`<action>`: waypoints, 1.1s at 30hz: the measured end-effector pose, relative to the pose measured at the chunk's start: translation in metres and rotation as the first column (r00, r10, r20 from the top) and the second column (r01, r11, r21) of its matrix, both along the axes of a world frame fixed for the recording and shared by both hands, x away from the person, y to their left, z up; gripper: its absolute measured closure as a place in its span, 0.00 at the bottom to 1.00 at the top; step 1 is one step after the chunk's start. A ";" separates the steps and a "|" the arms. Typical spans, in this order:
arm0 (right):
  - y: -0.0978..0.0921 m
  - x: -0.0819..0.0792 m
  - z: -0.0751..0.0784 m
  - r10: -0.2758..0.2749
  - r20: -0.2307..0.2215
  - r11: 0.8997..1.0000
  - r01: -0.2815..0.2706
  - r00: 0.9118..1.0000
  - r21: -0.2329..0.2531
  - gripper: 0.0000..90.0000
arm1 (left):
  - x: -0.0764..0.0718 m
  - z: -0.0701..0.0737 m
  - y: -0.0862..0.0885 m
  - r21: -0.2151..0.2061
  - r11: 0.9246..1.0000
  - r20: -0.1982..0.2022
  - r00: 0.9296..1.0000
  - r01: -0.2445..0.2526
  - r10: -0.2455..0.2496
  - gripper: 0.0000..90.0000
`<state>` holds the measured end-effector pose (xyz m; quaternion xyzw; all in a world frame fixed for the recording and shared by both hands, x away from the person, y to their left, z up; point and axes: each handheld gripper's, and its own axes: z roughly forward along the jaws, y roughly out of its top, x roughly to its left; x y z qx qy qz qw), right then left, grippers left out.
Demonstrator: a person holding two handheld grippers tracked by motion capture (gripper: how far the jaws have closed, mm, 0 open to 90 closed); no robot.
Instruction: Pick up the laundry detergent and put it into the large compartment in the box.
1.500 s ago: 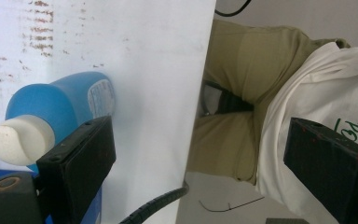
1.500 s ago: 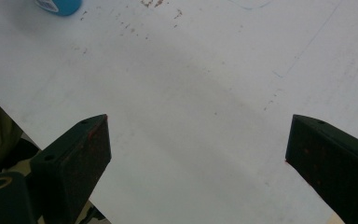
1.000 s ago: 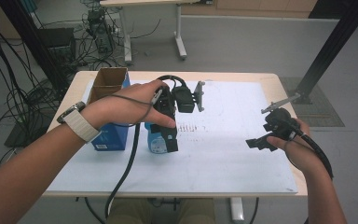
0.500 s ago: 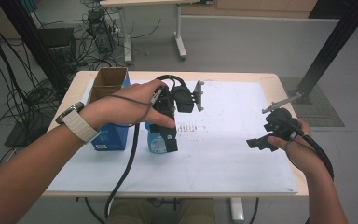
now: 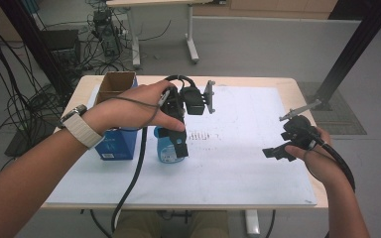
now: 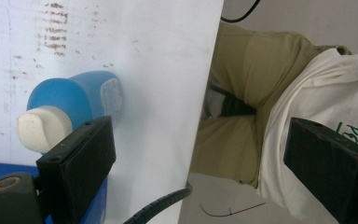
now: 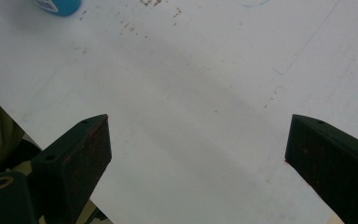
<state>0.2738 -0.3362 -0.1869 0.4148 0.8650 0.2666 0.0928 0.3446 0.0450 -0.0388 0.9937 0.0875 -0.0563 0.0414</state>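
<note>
A blue bottle [image 5: 166, 148] with a white cap [image 6: 44, 128] stands on the white sheet [image 5: 238, 158], left of centre. My left gripper [image 5: 177, 143] hovers right over it, pointing down toward the person. In the left gripper view, the left gripper [image 6: 200, 135] is open. Its jaws are wide apart, and the bottle [image 6: 84, 95] lies just beyond the left jaw, not between them. My right gripper [image 5: 278, 145] is held near the table's right side. It too is open [image 7: 198, 126], with only bare sheet between its jaws.
A blue carton [image 5: 115, 145] stands just left of the bottle, and an open cardboard box [image 5: 115, 82] sits behind it. The table's front edge [image 6: 205, 107] runs under the left gripper, with the person's lap beyond it. The left gripper's cable [image 5: 134, 173] hangs over that edge.
</note>
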 end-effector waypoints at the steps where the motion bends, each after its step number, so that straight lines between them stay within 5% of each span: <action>1: 0.000 0.000 0.000 0.000 0.001 1.000 0.000 1.000 0.000 0.07 | 0.000 0.001 0.000 0.001 1.000 0.001 1.000 -0.002 0.002 0.10; 18: -0.003 0.002 -0.004 -0.001 0.003 1.000 0.001 1.000 0.005 0.08 | 0.022 0.009 0.010 -0.010 1.000 0.030 0.999 -0.014 0.015 0.07; 33: -0.006 0.002 -0.006 -0.008 -0.005 1.000 0.008 1.000 0.006 0.08 | 0.056 -0.002 0.020 -0.006 0.999 0.047 0.997 -0.054 0.054 0.07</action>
